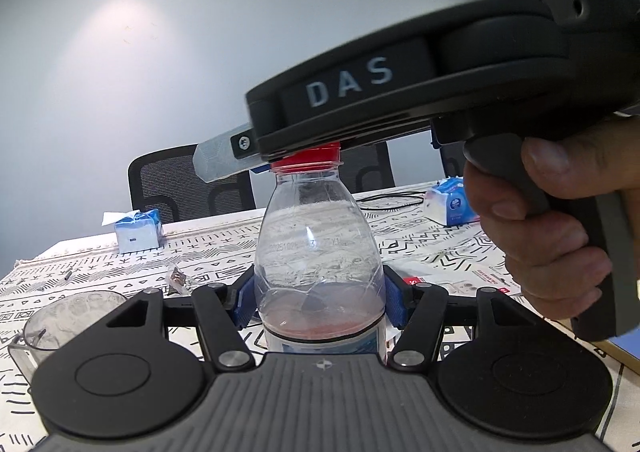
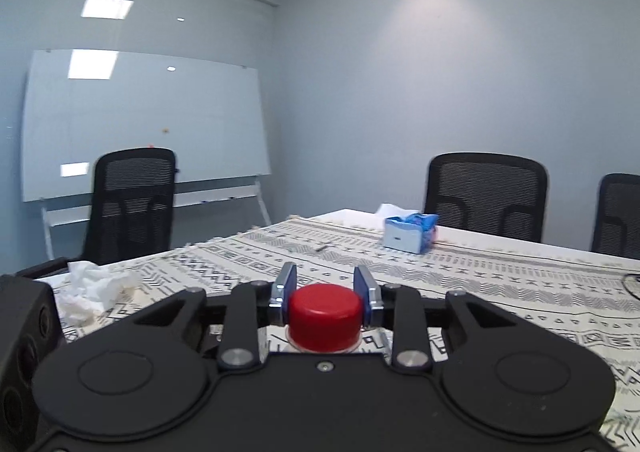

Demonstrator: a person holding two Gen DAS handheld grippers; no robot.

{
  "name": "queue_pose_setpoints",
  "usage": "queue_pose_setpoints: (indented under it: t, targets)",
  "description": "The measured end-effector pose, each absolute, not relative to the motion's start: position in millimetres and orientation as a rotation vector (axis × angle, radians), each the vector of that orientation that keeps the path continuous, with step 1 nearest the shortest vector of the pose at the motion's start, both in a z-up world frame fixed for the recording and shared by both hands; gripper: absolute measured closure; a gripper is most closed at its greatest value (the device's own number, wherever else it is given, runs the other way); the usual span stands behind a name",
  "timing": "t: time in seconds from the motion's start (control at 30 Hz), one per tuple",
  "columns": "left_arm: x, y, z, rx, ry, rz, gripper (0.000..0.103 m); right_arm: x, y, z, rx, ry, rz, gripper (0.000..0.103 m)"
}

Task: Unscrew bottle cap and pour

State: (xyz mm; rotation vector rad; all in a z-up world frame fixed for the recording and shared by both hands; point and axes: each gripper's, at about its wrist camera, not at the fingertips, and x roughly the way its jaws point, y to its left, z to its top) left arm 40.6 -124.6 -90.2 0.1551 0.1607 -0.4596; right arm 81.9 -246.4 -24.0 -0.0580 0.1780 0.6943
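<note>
Right up close, our left gripper [image 1: 320,302] has its blue pads [image 1: 244,302] pressed against both sides of the clear plastic bottle [image 1: 318,264], pinching it just above the label band. We hold the bottle upright over the patterned tablecloth [image 1: 208,252]; whether its base touches the cloth we cannot tell, since the gripper body hides it. A shallow layer of reddish liquid sits low inside, level with the pads.

At the top of the bottle, our right gripper [image 2: 324,298] comes in nearly level and clamps the red cap [image 2: 324,318] between its two blue-faced fingers [image 2: 286,292], one on each side, with the cap still seated on the neck. From the left wrist view we see the same gripper from the side, a black body lettered "DAS", with our right hand [image 1: 552,228] wrapped around its handle.

Just left of the bottle, near the table's edge, stands a clear measuring cup [image 1: 60,326], apart from the bottle. A small crumpled wrapper [image 1: 176,278] lies a little beyond it. In the right wrist view a wad of crumpled tissue [image 2: 94,288] sits at the left.

Farther back, a blue tissue box [image 1: 138,232] stands near the far edge of the table, and a soft tissue pack [image 1: 450,201] lies to the right beside a black cable [image 1: 394,199]. Beyond the table stand black mesh chairs [image 2: 486,193], a whiteboard [image 2: 144,119] and the pale wall.
</note>
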Motion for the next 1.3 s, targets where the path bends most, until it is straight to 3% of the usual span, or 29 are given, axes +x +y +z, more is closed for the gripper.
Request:
queue_pose_setpoints:
  t: [0.43, 0.67, 0.77, 1.3]
  targets:
    - [50, -123, -91, 0.149, 0.187, -0.49, 0.045, 92, -270, -19, -0.037, 0.183, 0.899, 0.07]
    - [49, -127, -89, 0.151, 0.206, -0.46, 0.044, 77, -233, -9, -0.07, 0.235, 0.654, 0.063]
    - [47, -130, -90, 0.165, 0.204, -0.438, 0.044, 76, -222, -11, -0.088, 0.22, 0.579, 0.069]
    - [48, -129, -90, 0.163, 0.19, -0.46, 0.045, 84, -233, -18, -0.128, 0.168, 0.741, 0.073]
